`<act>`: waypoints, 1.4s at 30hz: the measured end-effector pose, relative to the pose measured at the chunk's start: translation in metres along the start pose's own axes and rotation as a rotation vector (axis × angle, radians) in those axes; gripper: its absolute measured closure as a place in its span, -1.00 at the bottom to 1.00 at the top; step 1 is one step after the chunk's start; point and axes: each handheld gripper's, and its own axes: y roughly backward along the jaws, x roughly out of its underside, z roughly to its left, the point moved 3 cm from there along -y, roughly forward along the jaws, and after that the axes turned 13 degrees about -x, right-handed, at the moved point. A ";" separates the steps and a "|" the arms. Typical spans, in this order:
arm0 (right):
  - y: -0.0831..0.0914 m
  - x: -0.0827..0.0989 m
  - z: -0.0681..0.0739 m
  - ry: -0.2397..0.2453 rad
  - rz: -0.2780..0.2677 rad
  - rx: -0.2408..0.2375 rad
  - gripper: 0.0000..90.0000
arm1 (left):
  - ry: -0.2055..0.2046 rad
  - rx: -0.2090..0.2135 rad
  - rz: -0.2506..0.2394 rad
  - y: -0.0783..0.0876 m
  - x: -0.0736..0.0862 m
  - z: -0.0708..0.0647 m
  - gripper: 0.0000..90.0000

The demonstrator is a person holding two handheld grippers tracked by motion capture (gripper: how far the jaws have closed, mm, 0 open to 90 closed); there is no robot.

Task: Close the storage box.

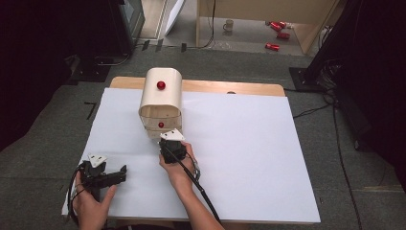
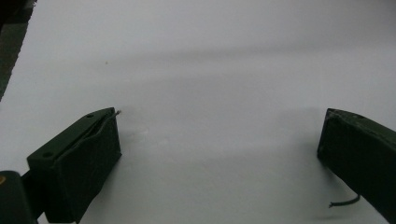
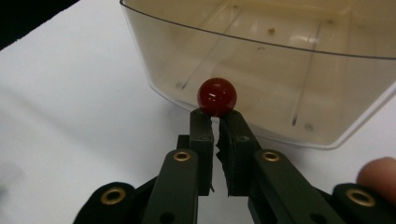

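Note:
A small cream drawer cabinet (image 1: 160, 98) stands at the back left of the white table sheet (image 1: 239, 143), with a red knob (image 1: 161, 85) on its upper front. Its lower drawer (image 3: 261, 60), translucent and empty, is pulled out toward me. My right gripper (image 3: 215, 119) is shut, its fingertips pinching the base of that drawer's red knob (image 3: 216, 96). In the high view the right gripper (image 1: 165, 132) sits right in front of the cabinet. My left gripper (image 1: 123, 175) rests near the table's front left corner, and its jaws (image 2: 219, 121) stand wide open over bare sheet.
A wooden tabletop edge (image 1: 230, 87) shows behind the sheet. On the floor beyond lie red cans (image 1: 277, 28) and a mug (image 1: 229, 25). Dark equipment and cables (image 1: 330, 81) flank the table. A thumb (image 3: 376, 172) shows beside the right gripper.

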 end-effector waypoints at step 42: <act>0.104 0.053 -0.096 -0.063 0.055 0.074 -1.00 | -0.001 0.000 0.000 0.000 0.000 0.000 -1.00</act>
